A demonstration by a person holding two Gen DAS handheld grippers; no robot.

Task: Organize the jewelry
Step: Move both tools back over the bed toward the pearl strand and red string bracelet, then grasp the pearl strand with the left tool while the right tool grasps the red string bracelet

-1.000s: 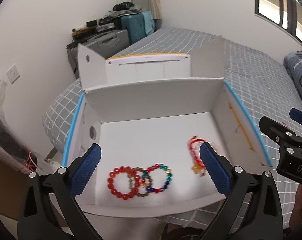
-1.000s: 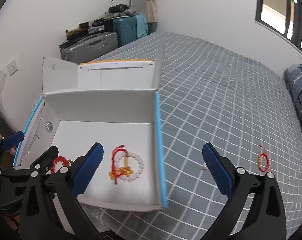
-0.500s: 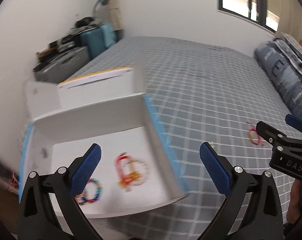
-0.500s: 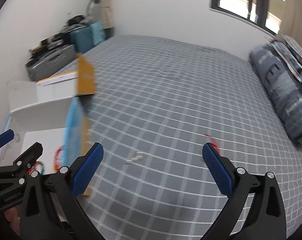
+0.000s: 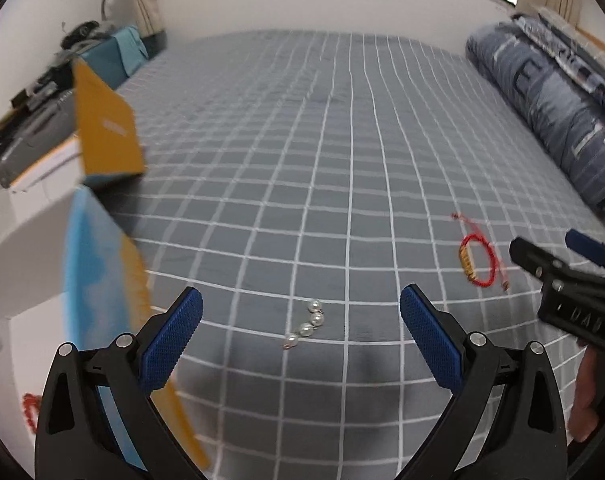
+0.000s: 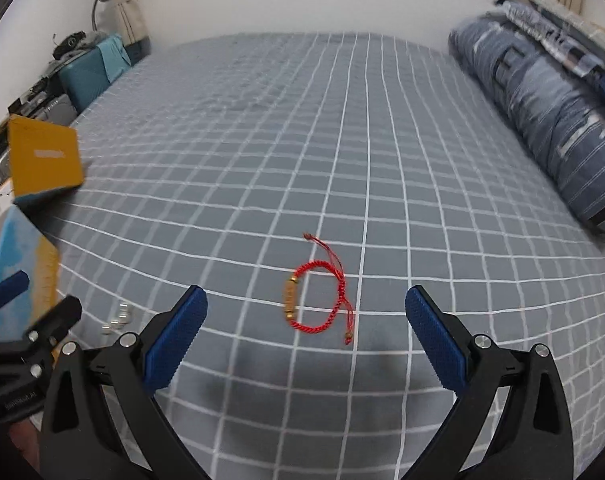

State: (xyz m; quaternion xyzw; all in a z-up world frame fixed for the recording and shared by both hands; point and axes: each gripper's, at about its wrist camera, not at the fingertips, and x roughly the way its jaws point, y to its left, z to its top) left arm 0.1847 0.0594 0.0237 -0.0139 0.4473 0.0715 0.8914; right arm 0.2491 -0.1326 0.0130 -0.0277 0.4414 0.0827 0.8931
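Observation:
A short string of pearls lies on the grey checked bedspread, just ahead of my left gripper, which is open and holds nothing. A red cord bracelet with a gold bead lies ahead of my right gripper, also open and holding nothing. The same red bracelet shows at the right in the left wrist view, near the right gripper's tip. The white cardboard box with blue and orange flaps stands at the left; a bit of red beads shows inside. The pearls appear at the lower left in the right wrist view.
The bedspread stretches far ahead. A rolled blue quilt lies along the right side. Suitcases and clutter stand by the wall at the far left. A hand holds the right gripper's handle.
Both grippers have swung right, away from the box interior with its bracelets, and now face the open bedspread. The pearls and the red bracelet have come to the middle of the views.

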